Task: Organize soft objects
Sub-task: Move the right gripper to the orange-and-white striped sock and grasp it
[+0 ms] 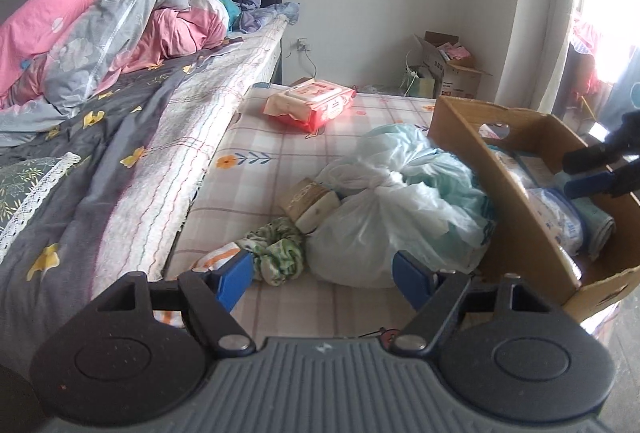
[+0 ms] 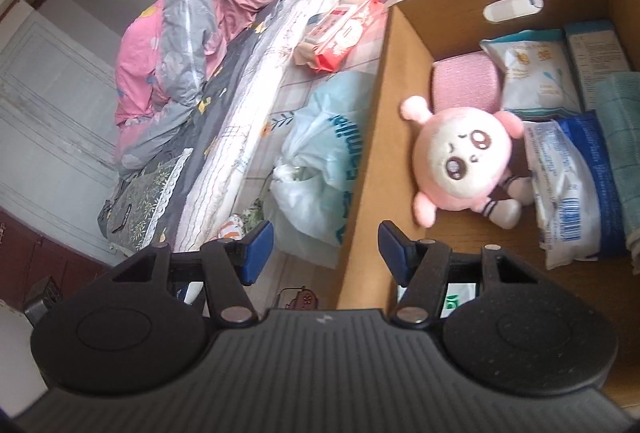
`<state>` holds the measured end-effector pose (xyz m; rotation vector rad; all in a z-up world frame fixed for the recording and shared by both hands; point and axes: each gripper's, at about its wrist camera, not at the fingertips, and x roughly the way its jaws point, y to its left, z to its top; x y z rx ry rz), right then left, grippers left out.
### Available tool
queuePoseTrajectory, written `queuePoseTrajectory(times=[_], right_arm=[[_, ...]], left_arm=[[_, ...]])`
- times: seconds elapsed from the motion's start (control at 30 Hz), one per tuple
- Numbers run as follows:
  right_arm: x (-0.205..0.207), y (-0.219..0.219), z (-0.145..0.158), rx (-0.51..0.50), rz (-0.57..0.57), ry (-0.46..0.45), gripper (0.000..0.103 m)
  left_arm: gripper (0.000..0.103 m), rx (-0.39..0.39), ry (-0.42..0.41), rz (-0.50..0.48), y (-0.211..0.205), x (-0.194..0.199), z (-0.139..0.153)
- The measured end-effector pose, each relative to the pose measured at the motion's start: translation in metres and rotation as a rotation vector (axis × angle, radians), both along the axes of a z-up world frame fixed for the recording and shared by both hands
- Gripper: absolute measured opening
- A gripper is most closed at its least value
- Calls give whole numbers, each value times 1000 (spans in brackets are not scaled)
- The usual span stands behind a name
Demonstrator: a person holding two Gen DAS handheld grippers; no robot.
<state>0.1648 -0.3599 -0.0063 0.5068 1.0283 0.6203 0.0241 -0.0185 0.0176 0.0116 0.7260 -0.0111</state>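
The pink plush toy (image 2: 466, 157) lies on its back on the floor of the cardboard box (image 2: 372, 161), near the box's left wall, its round cream face with big dark eyes turned up and its pale legs toward the wrapped packs. It is loose; nothing touches it.

The right gripper (image 2: 326, 247) hangs above the box's left wall, tilted down, with one blue finger outside the box and the other inside, below the toy. Its jaws stand apart with nothing between them but the wall's edge far beneath. In the left wrist view the same gripper (image 1: 588, 171) reaches in over the box from the right.

Inside the box, behind the toy, sits a pink sponge-like pad (image 2: 466, 83); to the toy's right are white and blue wrapped packs (image 2: 568, 181), a tissue pack (image 2: 528, 73) and a folded teal towel (image 2: 622, 153).

The left gripper (image 1: 322, 279) is angled down over the checked mat (image 1: 260, 193) to the left of the box, jaws wide and empty. Just ahead of it, left of the box, lie a green patterned scrunchie (image 1: 278, 253), touching a knotted pale plastic bag (image 1: 384, 209) that leans against the box wall. Farther from the box on the mat rests a red wet-wipes pack (image 1: 310, 103). Beyond the mat, a bed (image 1: 120, 137) carries a heaped pink and grey quilt (image 1: 100, 33).
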Motion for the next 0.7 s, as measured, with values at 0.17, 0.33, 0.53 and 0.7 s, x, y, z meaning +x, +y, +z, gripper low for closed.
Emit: queuePoseTrajectory(times=[0.17, 0.33, 0.53, 0.7], right_arm=[[4, 50, 13, -1, 82, -4, 58], [13, 101, 21, -14, 149, 8, 58], [21, 163, 16, 3, 219, 47, 58], [18, 216, -20, 68, 236, 135, 58]], left_arm=[[78, 38, 12, 2, 20, -5, -14], [78, 114, -4, 1, 35, -3, -26], [73, 180, 10, 4, 56, 8, -44], [67, 221, 69, -16, 75, 23, -63]])
